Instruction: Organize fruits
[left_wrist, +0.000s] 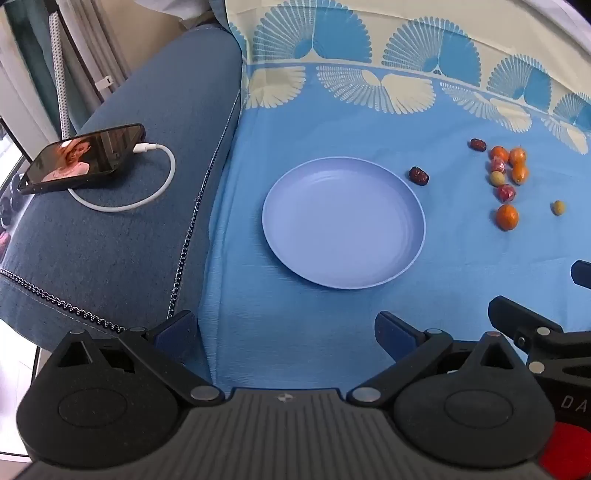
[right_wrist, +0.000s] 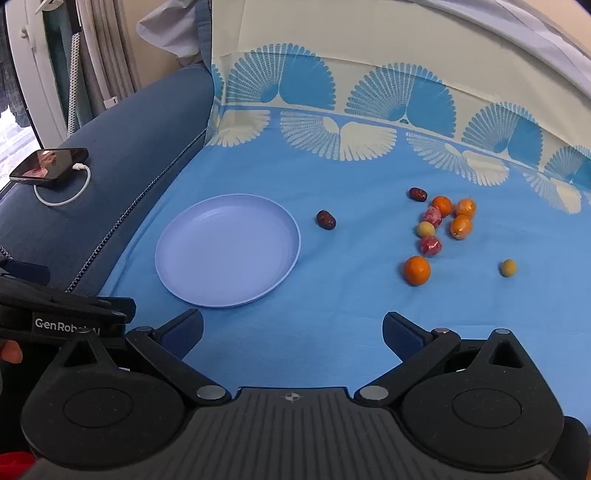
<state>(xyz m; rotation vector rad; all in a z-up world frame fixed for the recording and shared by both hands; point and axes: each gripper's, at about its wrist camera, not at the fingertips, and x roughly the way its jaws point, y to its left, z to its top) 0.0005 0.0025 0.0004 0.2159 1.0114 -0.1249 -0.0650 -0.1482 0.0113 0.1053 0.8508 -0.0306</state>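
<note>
A round, shallow plastic plate (right_wrist: 227, 254) in pale lilac lies empty on a blue cloth (right_wrist: 332, 332) with a fan pattern along its far edge. To its right the small fruits lie loose: two wrinkled dark red dates — one (right_wrist: 325, 219) near the plate's rim, one (right_wrist: 417, 194) farther back — a tight cluster of glossy oranges (right_wrist: 461, 226), two pink-red pieces that look foil-wrapped, a yellow-green one, then a lone orange (right_wrist: 417, 270) nearer the camera and a small green fruit (right_wrist: 508, 267) well apart. All look light; the oranges seem smooth, round and apt to roll, so a grip across the widest part should serve, while the dates are likely soft and want gentle pressure. The left gripper (left_wrist: 284, 334) and right gripper (right_wrist: 293, 334) hover low, both spread wide and holding nothing. A phone (left_wrist: 83, 158) on its charging cable rests on the blue sofa arm.
</note>
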